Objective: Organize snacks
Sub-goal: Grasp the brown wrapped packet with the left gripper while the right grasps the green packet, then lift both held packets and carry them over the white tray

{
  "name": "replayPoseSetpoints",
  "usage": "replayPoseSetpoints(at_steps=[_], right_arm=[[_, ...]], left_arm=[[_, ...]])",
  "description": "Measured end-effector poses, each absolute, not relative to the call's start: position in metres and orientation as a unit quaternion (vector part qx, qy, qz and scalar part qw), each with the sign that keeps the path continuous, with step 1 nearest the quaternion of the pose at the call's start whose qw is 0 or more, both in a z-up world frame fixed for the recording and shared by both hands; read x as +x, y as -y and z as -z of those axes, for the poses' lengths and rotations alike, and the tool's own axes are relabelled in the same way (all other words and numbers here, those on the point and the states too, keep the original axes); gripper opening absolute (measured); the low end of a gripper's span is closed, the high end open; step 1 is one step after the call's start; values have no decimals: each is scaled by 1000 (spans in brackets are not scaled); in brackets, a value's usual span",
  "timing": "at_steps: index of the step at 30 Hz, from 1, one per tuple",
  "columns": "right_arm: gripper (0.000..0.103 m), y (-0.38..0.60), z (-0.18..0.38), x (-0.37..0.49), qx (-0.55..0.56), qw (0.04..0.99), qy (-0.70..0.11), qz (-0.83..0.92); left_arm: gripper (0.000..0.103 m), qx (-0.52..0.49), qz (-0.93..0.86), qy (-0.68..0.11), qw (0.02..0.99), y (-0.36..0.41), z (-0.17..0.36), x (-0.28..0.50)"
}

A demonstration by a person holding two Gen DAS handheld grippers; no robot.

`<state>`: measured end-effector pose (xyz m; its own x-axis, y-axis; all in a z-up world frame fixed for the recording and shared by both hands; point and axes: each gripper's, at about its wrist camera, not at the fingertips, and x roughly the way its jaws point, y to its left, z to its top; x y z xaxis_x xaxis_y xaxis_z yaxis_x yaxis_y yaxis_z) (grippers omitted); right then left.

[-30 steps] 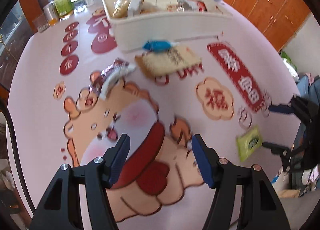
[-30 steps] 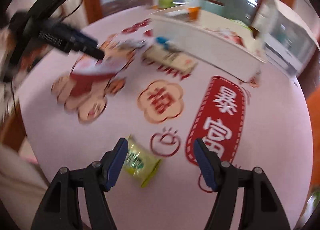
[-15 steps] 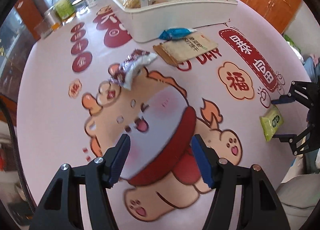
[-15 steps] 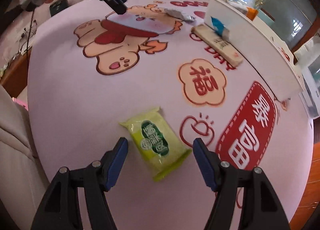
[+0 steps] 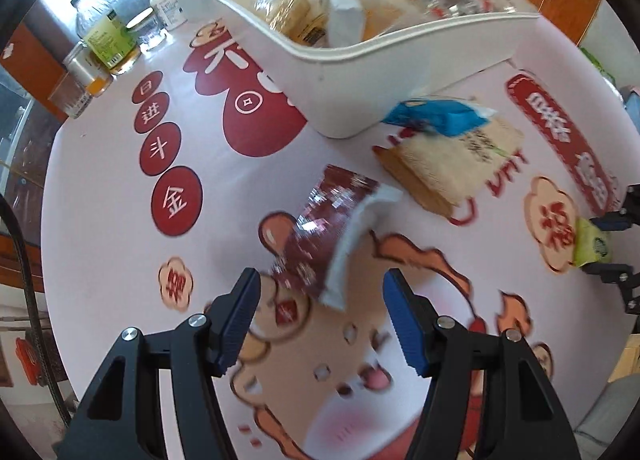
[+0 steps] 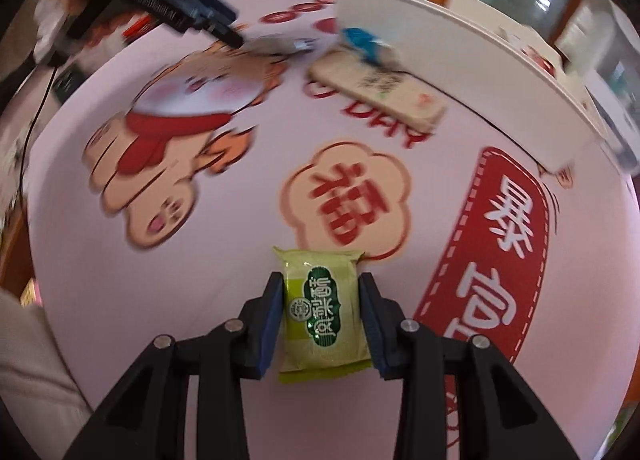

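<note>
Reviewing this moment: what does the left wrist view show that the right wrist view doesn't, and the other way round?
Only the left wrist view: the snacks inside the white bin, and the bottles at the table's far edge.
Only the right wrist view: the right gripper, jaws just closed onto the green packet, whose label reads clearly.
Both: the dark red packet near the open left gripper, the tan packet and the blue packet.

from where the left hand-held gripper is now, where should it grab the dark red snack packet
Probably across the narrow middle of the dark red snack packet, coming down from above. It lies flat and slanted on the table, so the open left hand-held gripper would need to turn to span its short width, clear of the crinkled white end.
</note>
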<state>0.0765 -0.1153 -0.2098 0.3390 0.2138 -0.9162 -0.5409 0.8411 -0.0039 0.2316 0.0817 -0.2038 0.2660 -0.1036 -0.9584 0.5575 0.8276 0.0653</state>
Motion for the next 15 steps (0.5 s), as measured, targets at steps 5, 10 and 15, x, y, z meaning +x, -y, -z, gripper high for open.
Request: replayPoseSetpoints(at_steps=[5,10,15], right_arm=[[37,129,209,95,-92,812,-538,-208],[37,134,210,104,-59,816,-540,-198],[37,135,211,109,-45,818,-540,-193]], left_arm=[[59,192,220,-579,761,-77,220,254],[36,183,239,-588,751,-70,225,266],[33,184,241,-596,744,-63,224,264]])
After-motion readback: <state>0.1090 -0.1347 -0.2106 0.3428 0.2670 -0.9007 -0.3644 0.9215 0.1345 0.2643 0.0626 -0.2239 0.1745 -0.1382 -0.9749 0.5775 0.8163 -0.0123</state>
